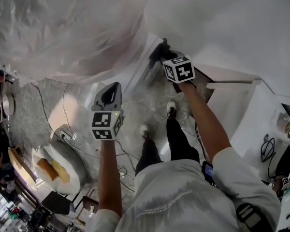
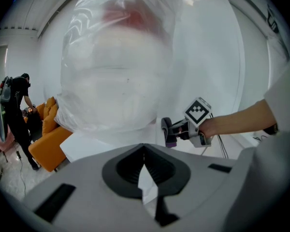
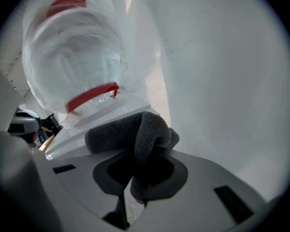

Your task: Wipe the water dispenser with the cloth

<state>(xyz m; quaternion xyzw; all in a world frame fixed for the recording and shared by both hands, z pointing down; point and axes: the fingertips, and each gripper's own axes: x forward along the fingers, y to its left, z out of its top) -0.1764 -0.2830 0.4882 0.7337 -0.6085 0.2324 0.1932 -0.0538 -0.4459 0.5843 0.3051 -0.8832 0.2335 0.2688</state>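
Observation:
The white water dispenser (image 1: 217, 23) fills the top of the head view, and its bottle, wrapped in clear plastic (image 1: 67, 28), lies to the left. My right gripper (image 1: 160, 50) is shut on a dark grey cloth (image 3: 130, 132), which it holds against the dispenser's white wall (image 3: 222, 71) just below the bottle (image 3: 72, 57). My left gripper (image 1: 113, 86) hovers lower left, away from the dispenser, with its jaws shut and nothing between them (image 2: 144, 146). From the left gripper view I see the wrapped bottle (image 2: 116, 71) and the right gripper (image 2: 168, 132).
Cables and a power strip (image 1: 65, 134) lie on the speckled floor. A round white cushion (image 1: 55, 163) sits at lower left. A white shelf (image 1: 232, 86) stands to the right. An orange sofa (image 2: 46, 134) and a person in black (image 2: 17, 110) are off to the left.

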